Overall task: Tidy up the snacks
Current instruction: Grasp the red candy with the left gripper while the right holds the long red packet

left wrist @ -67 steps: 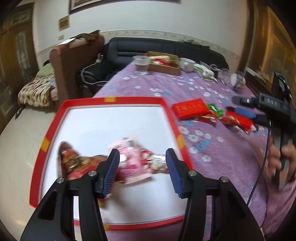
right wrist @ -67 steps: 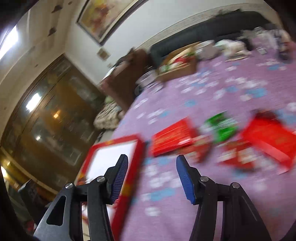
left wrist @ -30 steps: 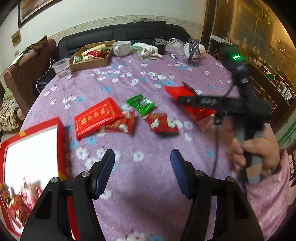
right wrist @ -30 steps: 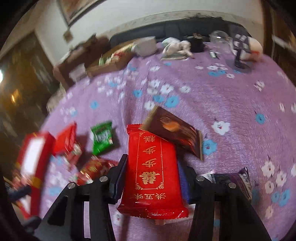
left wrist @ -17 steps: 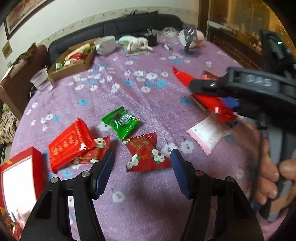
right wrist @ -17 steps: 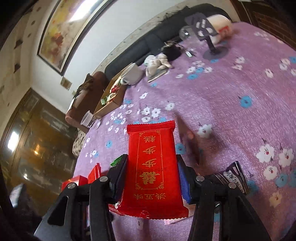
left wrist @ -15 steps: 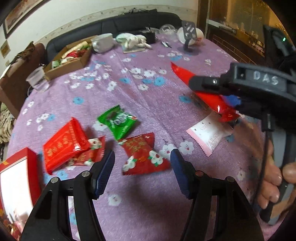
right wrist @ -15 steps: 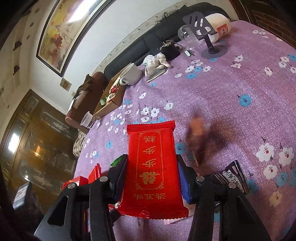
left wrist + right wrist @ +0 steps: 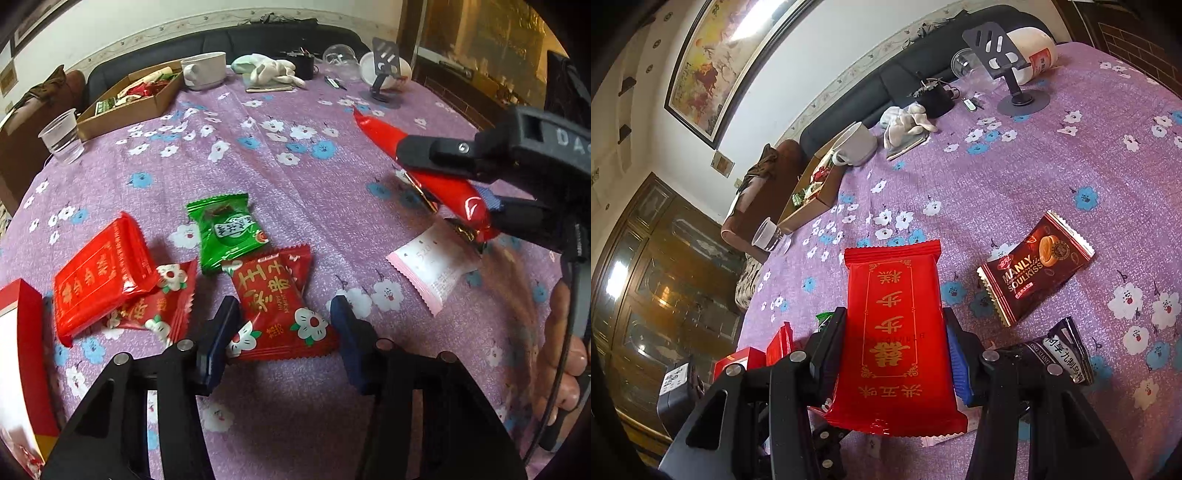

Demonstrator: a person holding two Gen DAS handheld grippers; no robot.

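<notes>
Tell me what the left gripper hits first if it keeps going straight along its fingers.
Most likely the red flowered snack packet, lying flat on the tablecloth between the left gripper's open, just-narrowing jaws. Depth is hard to judge.

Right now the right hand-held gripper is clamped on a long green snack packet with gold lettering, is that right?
Not quite: the packet is red, not green. The right wrist view shows the right hand-held gripper clamped on a long red packet with gold lettering.
</notes>
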